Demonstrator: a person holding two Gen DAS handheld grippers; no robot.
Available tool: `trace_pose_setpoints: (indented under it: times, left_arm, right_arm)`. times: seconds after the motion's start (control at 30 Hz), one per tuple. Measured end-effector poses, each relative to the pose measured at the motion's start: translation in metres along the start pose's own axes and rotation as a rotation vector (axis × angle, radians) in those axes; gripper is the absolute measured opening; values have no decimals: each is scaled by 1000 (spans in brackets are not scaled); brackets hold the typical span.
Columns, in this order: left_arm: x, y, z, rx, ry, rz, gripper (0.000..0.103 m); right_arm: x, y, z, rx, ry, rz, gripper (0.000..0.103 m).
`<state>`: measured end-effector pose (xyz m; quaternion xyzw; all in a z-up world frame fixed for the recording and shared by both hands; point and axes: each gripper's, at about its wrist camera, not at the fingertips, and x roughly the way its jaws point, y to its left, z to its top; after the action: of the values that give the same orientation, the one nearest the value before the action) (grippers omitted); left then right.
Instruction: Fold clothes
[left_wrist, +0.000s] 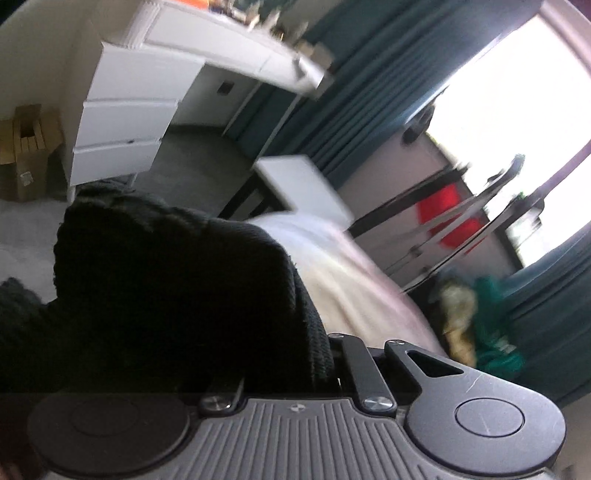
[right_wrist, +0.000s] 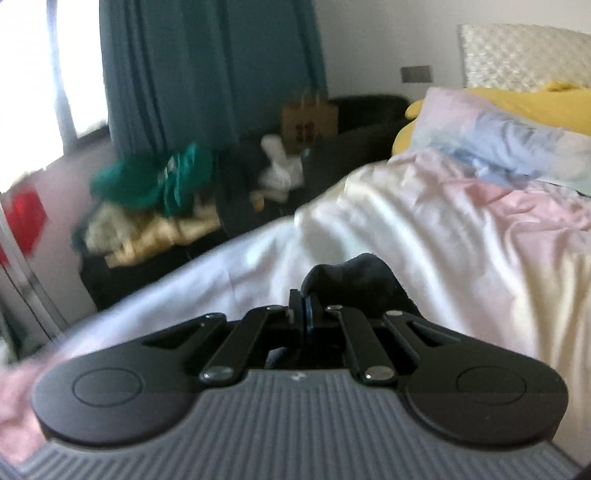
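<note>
Garment: a black ribbed knit garment (left_wrist: 166, 288) is being held up above the bed's pale pink-and-white sheet (right_wrist: 424, 229).
Long axis: cannot be told; the cloth is bunched and filling the left view.
Left gripper (left_wrist: 328, 369): fingers are being kept closed on the knit's edge.
Right gripper (right_wrist: 306, 314): fingers are being pressed shut on a dark fold of it.
</note>
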<state>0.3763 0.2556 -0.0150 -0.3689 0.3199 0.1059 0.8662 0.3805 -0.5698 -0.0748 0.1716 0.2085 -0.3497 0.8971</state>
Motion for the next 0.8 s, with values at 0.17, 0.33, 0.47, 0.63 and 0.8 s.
trace_pose_setpoints:
  times: [0.17,0.33,0.47,0.63,0.8]
  left_arm:
    - [47,8,-5,34,80,55,20]
    - [24,11,-14,85,57,-39,55]
    - [-33,16,-28,78,8,-151,83]
    - [-115,55,-70,-85,-37,-226,94]
    - [-148,117,-122,-300,15,-286,95]
  right_arm:
    - [24,8,-20,-46,78,31,10]
    - [2,-2,-20,-54,128,132,44]
    - [-51,-35,-24,22,52,250,57]
    - [-118,-93,-57,243,16,342,72]
    - [-156,-158,-95,644,108,357,72]
